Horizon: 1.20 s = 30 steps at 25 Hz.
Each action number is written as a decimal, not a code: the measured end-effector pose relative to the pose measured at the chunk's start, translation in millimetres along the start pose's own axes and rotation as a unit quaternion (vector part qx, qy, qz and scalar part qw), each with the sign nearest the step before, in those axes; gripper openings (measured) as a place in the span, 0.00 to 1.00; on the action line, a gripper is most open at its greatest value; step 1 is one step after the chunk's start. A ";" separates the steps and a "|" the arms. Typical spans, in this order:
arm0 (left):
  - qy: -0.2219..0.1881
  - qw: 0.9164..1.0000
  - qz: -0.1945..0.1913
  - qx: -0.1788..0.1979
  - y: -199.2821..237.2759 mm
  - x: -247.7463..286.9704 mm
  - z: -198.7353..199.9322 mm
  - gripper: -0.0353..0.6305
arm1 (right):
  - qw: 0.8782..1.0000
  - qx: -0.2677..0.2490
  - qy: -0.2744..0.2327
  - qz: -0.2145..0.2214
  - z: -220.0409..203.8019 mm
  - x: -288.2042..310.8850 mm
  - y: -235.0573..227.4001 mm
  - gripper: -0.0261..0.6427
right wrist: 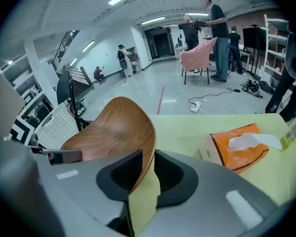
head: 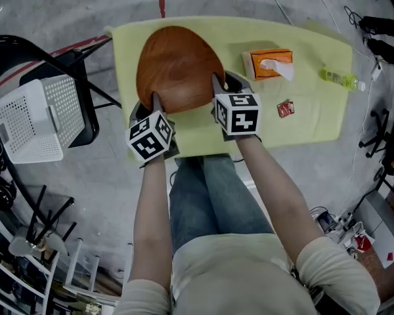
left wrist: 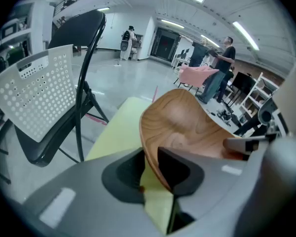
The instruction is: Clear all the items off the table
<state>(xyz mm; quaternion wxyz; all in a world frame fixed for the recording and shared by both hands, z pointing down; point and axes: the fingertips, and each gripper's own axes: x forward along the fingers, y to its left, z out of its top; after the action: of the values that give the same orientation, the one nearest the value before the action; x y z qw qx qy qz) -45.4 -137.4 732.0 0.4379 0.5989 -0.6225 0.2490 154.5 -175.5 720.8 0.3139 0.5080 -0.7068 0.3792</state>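
A large curved wooden bowl (head: 177, 67) sits over the near left part of the yellow-green table (head: 315, 104). My left gripper (head: 156, 104) grips its near rim on the left, and my right gripper (head: 218, 87) grips the near rim on the right. In the left gripper view the bowl (left wrist: 182, 122) has its thin rim between the dark pads of the left gripper (left wrist: 150, 169). In the right gripper view the rim of the bowl (right wrist: 113, 127) is pinched between both pads of the right gripper (right wrist: 147, 174).
An orange tissue box (head: 268, 63) lies right of the bowl, a small red packet (head: 285, 108) nearer the front, and a green bottle (head: 339, 78) at the right edge. A white perforated basket (head: 33, 120) rests on a black folding chair left of the table.
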 end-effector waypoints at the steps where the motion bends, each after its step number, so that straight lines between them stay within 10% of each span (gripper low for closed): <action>1: -0.002 1.000 0.001 -0.003 -0.6 -5.7 0.3 0.18 | 1.000 -0.003 -0.003 0.000 1.8 -5.5 1.8 0.14; 30: -0.082 0.995 0.023 -0.045 -30.8 -188.8 55.3 0.15 | 0.994 -0.059 -0.089 0.021 78.7 -181.7 54.4 0.13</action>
<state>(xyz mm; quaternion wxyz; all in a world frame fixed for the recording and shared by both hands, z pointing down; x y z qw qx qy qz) -48.4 -88.8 538.9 0.4064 0.5826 -0.6803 0.1806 149.9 -144.8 517.7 0.2711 0.5053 -0.7635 0.2972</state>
